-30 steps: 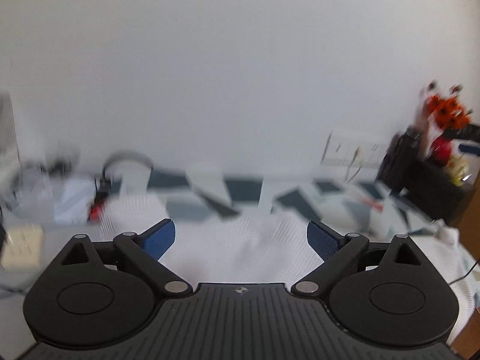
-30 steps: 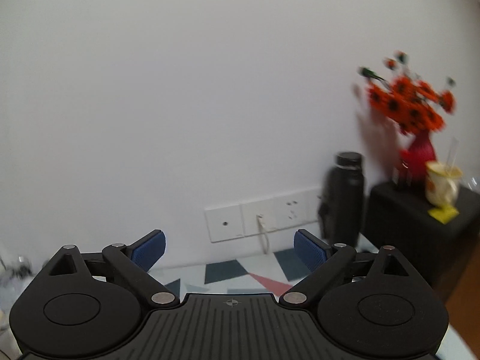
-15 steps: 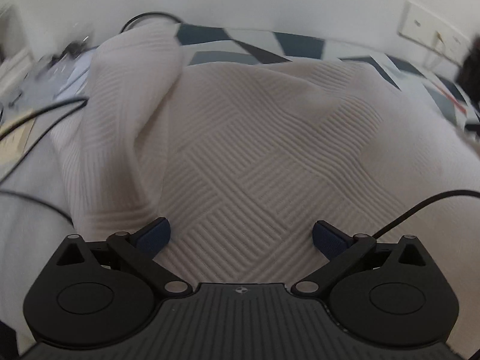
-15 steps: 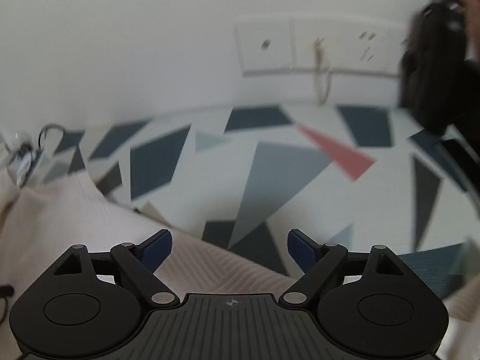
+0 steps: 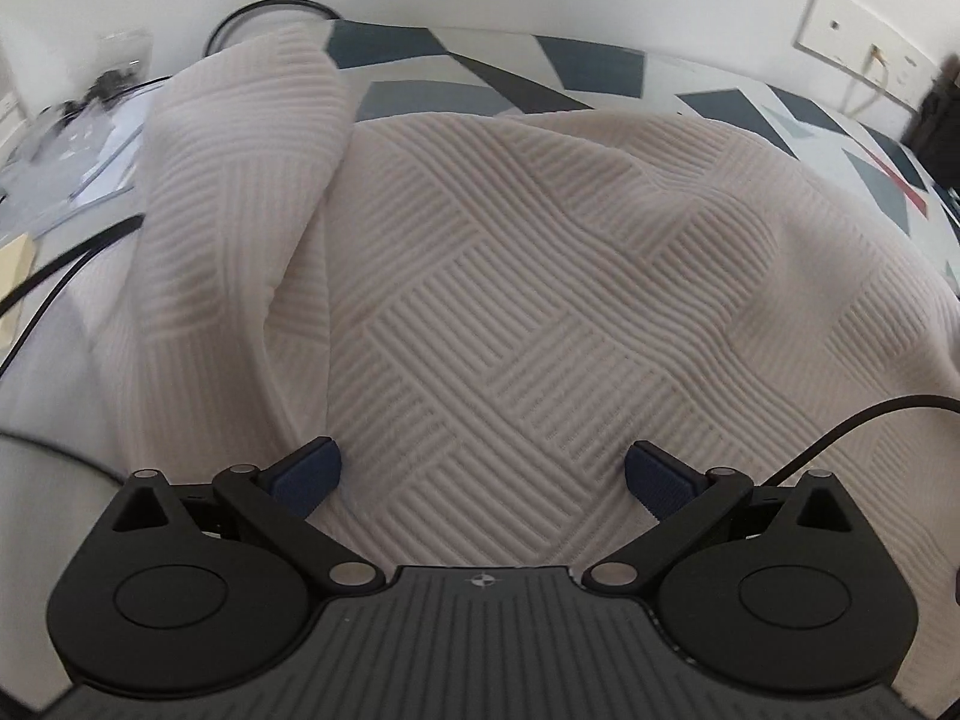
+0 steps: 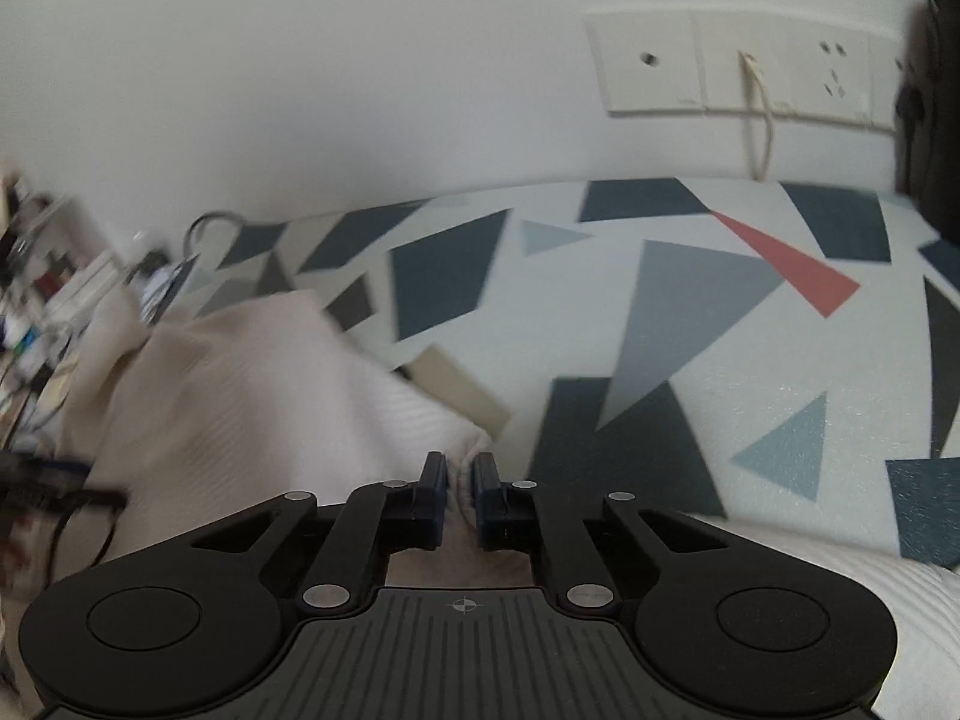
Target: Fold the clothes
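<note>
The cream ribbed sweater [image 5: 510, 300] lies rumpled across the patterned desk [image 6: 690, 312], one flap heaped up at its left. It looks soft, thick and limp, likely to sag and drag, so corners and hems are the places to take hold. The right claw [image 6: 461, 483] has just been closing and now pinches a corner of the knit. The left claw [image 5: 480, 468] gapes wide over the cloth, gripping nothing. Only the left view shows the weave; only the right shows that pinched corner and the wall sockets [image 6: 738, 66].

The knit garment [image 5: 510, 300] lies on the patterned tabletop [image 6: 750, 360], with wall sockets [image 6: 738, 66] behind.
</note>
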Motion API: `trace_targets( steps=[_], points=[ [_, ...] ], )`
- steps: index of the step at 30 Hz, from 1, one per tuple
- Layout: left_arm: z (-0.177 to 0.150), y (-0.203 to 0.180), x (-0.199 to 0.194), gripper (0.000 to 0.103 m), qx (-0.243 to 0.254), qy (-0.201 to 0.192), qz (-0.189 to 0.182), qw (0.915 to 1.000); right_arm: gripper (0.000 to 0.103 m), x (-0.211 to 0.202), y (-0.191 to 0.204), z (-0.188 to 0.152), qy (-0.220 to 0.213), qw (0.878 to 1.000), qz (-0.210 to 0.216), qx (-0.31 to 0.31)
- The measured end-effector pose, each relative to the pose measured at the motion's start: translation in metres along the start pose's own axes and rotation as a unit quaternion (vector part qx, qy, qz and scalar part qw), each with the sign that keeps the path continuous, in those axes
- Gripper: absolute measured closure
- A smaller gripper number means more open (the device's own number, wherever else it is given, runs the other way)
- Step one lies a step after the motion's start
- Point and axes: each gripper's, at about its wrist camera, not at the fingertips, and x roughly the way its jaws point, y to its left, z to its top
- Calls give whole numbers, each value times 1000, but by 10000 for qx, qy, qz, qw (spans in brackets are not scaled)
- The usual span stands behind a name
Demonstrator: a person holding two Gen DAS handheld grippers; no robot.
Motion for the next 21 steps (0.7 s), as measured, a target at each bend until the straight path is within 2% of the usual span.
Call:
trace_targets(
  steps=[6, 10, 12, 15, 17, 18, 19, 21],
  points=[
    [-4, 5, 1, 0, 314, -159, -249, 9991, 103, -28, 38, -27, 241, 9989, 17, -391],
    [-9, 7, -1, 0, 478, -323, -367, 9977, 102, -24, 60, -54, 690, 9965, -74, -476],
    [-9, 8, -1, 0, 576, -369, -426, 9967, 101, -27, 62, -59, 661, 9969, -254, -341],
    [-8, 8, 0, 0, 679, -394, -463, 9958, 95, -37, 54, -57, 432, 9975, -553, -72],
    [-7, 7, 0, 0, 747, -402, -464, 9953, 88, -45, 43, -46, 179, 9958, -894, 40],
    [-6, 7, 0, 0, 782, -402, -468, 9950, 74, -49, 35, -40, 18, 9939, -1093, 132],
    [-5, 7, 0, 0, 819, -395, -478, 9947, 64, -53, 26, -33, -147, 9912, -1296, 228],
    [-1, 7, 0, 0, 899, -406, -485, 9939, 64, -57, 8, -19, -396, 9855, -1596, 419]
  ],
)
